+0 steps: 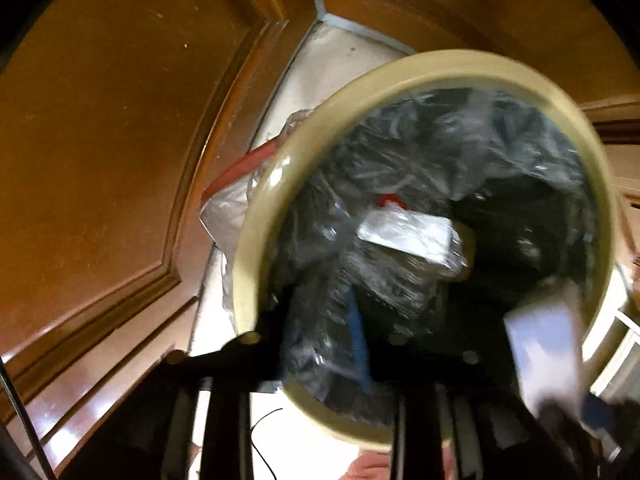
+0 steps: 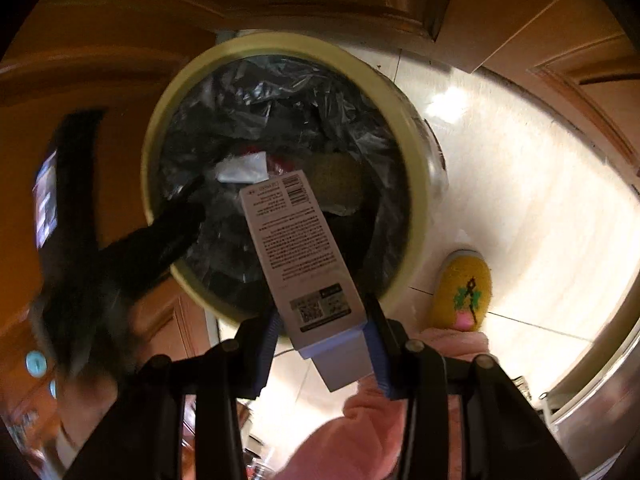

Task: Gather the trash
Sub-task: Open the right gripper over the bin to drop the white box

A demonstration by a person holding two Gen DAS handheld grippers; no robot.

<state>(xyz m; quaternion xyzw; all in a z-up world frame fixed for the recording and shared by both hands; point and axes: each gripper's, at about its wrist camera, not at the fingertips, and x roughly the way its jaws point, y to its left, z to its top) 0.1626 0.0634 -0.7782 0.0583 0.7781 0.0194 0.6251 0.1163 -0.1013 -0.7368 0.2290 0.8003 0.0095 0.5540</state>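
Observation:
A round bin with a cream rim (image 1: 400, 64) (image 2: 280, 40) and a dark plastic liner stands on the floor. A silver wrapper (image 1: 408, 236) (image 2: 242, 170) and other scraps lie inside. My left gripper (image 1: 320, 340) hangs over the bin's near edge with its jaws apart. Only blurred crinkled plastic shows in the gap, and I cannot tell it from the liner. In the right wrist view the left gripper (image 2: 180, 220) reaches into the bin from the left. My right gripper (image 2: 324, 344) is shut on a long white printed carton (image 2: 296, 248) (image 1: 544, 344), tilted over the bin's mouth.
Brown wooden cabinet doors (image 1: 100, 160) close in behind and left of the bin. A clear bag with a red strip (image 1: 252, 164) sits between bin and cabinet. Pale floor tiles (image 2: 520, 160) spread right, with a yellow slipper (image 2: 464, 288), a pink sleeve (image 2: 360, 420) and a steel appliance (image 2: 600, 380).

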